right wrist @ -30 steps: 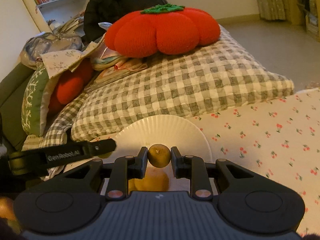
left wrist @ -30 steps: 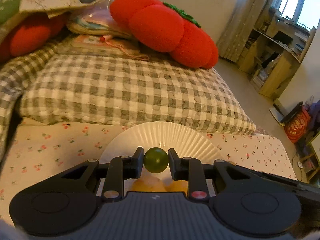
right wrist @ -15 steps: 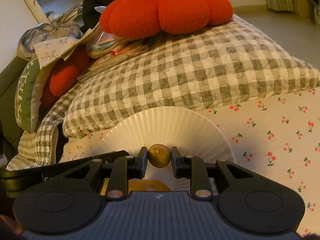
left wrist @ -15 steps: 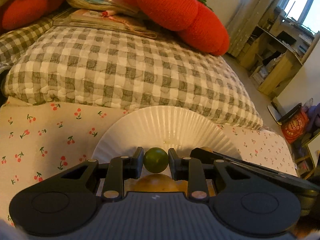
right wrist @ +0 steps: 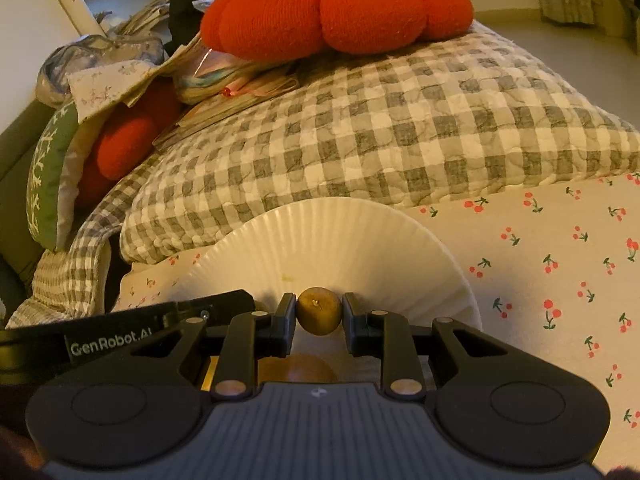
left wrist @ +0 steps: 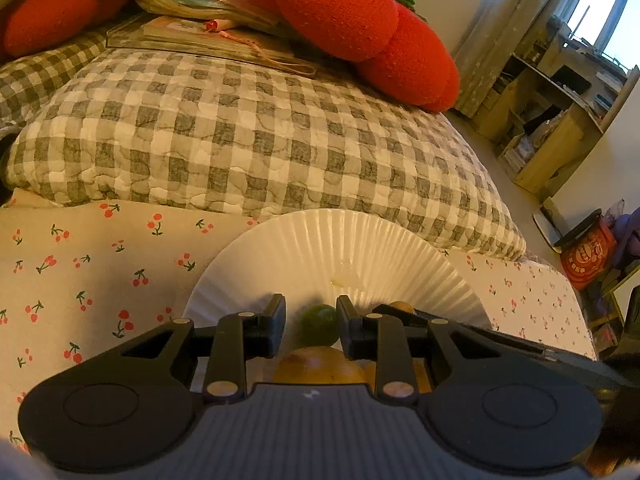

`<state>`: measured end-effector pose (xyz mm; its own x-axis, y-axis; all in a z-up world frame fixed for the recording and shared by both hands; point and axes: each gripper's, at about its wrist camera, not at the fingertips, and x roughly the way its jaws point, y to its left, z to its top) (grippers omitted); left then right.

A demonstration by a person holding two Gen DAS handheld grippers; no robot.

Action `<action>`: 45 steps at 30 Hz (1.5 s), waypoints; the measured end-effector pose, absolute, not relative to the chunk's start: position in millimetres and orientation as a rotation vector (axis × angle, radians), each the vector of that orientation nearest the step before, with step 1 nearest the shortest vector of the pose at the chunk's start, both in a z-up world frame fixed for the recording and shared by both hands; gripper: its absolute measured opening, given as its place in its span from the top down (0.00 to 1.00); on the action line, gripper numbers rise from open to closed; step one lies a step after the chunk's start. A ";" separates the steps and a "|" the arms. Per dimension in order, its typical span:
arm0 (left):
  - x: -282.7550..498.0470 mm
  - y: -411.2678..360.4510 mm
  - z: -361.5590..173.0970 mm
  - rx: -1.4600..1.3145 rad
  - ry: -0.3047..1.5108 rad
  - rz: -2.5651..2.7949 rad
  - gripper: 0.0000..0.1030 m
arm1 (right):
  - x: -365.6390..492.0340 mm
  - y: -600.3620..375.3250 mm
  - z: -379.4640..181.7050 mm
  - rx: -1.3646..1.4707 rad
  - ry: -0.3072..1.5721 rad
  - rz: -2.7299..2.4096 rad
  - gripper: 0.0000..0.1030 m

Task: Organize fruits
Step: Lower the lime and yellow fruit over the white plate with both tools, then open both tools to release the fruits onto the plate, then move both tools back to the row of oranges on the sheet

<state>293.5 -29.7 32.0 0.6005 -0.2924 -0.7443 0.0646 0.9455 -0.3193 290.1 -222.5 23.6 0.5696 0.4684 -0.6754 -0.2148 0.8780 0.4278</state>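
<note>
A white paper plate (left wrist: 360, 248) lies on the cherry-print sheet; it also shows in the right wrist view (right wrist: 360, 240). My left gripper (left wrist: 311, 320) is open over the plate's near part, with a small green fruit (left wrist: 319, 325) loose between its fingers, below them. An orange-yellow fruit (left wrist: 320, 366) lies on the plate just under the gripper. My right gripper (right wrist: 319, 314) is shut on a small brown fruit (right wrist: 319, 315) above the plate. An orange fruit (right wrist: 298, 368) shows beneath it. The left gripper's finger (right wrist: 160, 316) reaches in from the left.
A grey checked pillow (left wrist: 256, 136) lies right behind the plate, with a big red tomato cushion (left wrist: 352, 28) on top. Books and clutter are stacked at the back left. The floor, shelves and a red bag (left wrist: 586, 252) are off the bed's right side.
Both grippers moved lower and closer to the plate. My left gripper opened and let go of the green fruit, which dropped onto the plate. The right gripper keeps holding its brown fruit.
</note>
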 end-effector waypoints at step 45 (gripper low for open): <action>144.0 -31.2 124.3 -0.115 0.816 -0.090 0.15 | 143.3 -208.9 119.6 0.050 0.883 0.309 0.26</action>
<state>144.0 -31.2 124.3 0.6816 -0.1242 -0.7211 0.0353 0.9899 -0.1372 143.3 -208.9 119.6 0.5931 0.2863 -0.7525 -0.2451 0.9545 0.1700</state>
